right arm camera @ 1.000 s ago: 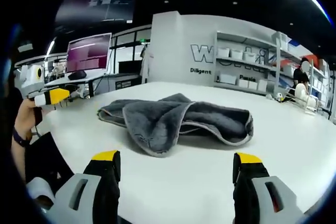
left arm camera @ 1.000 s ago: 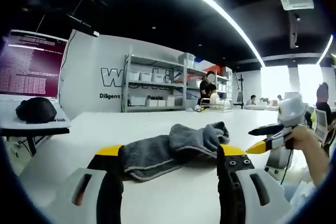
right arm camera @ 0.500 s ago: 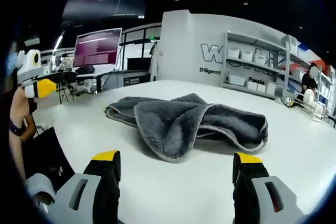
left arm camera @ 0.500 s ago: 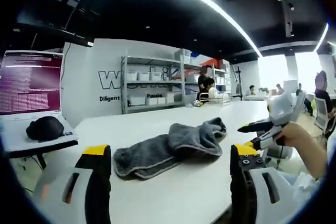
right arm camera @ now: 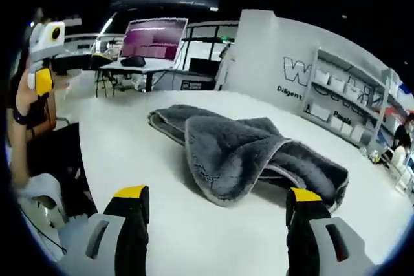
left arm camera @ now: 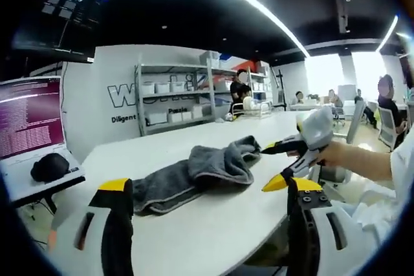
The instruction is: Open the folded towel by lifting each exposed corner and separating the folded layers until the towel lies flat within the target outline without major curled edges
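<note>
You are at the very start of the unfolding: neither tool has touched the cloth yet, and the job in hand is to pick a corner and close in on it. Nearest you in the right gripper view, the right gripper (right arm camera: 217, 205) stands with its jaws spread wide and nothing between them, low over the bare white table (right arm camera: 129, 159). Just beyond its tips lies the grey towel (right arm camera: 242, 153), bunched and folded over itself, a thick flap draped toward you with its pale-stitched hem curling along the near side and a thinner layer trailing out toward the table's far left edge. In the left gripper view your left gripper (left arm camera: 210, 201) is likewise released and empty, set back from the towel (left arm camera: 194, 172) near the table's near edge. The right gripper (left arm camera: 281, 163) comes in from the right there, yellow-tipped, close beside the towel's raised end but apart from it. No target outline can be made out on the table. My reading is that you should next lower one jaw pair onto the hem of the top flap, pinch a single layer only, and peel it back, while the other tool pins or lifts the opposite end. The pile looks soft and heavy, so expect layers to drag together.
</note>
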Tool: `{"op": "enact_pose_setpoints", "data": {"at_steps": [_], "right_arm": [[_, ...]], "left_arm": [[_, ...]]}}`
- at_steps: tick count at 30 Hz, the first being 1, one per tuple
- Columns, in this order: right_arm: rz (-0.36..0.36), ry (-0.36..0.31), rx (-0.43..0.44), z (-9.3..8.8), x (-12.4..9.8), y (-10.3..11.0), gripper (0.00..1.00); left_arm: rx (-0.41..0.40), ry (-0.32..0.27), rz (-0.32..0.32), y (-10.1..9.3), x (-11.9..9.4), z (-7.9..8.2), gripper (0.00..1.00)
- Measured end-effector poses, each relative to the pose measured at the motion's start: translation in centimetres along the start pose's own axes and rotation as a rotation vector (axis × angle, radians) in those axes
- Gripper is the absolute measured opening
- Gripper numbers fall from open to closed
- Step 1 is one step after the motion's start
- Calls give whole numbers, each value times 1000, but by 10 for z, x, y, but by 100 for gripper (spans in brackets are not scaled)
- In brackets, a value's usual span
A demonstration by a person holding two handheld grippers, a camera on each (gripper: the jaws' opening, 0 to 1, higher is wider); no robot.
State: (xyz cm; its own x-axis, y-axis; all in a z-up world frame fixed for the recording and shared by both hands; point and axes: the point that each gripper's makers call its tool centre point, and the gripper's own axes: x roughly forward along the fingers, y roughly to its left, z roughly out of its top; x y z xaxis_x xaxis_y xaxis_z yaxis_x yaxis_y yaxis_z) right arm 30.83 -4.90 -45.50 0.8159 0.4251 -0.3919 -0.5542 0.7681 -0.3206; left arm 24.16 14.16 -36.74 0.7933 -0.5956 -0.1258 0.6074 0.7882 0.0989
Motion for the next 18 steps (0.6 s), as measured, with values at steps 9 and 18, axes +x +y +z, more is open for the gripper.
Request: {"op": "enact_pose_setpoints", "data": {"at_steps": [9,18], "right_arm": [[-49,12,-378,9,10,-11,83],[-50,10,-530,11,18,-2,64]], "left_arm": [[1,18,2,1,1,-5,97],[-9,3,8,7,-3,-2,97]]}}
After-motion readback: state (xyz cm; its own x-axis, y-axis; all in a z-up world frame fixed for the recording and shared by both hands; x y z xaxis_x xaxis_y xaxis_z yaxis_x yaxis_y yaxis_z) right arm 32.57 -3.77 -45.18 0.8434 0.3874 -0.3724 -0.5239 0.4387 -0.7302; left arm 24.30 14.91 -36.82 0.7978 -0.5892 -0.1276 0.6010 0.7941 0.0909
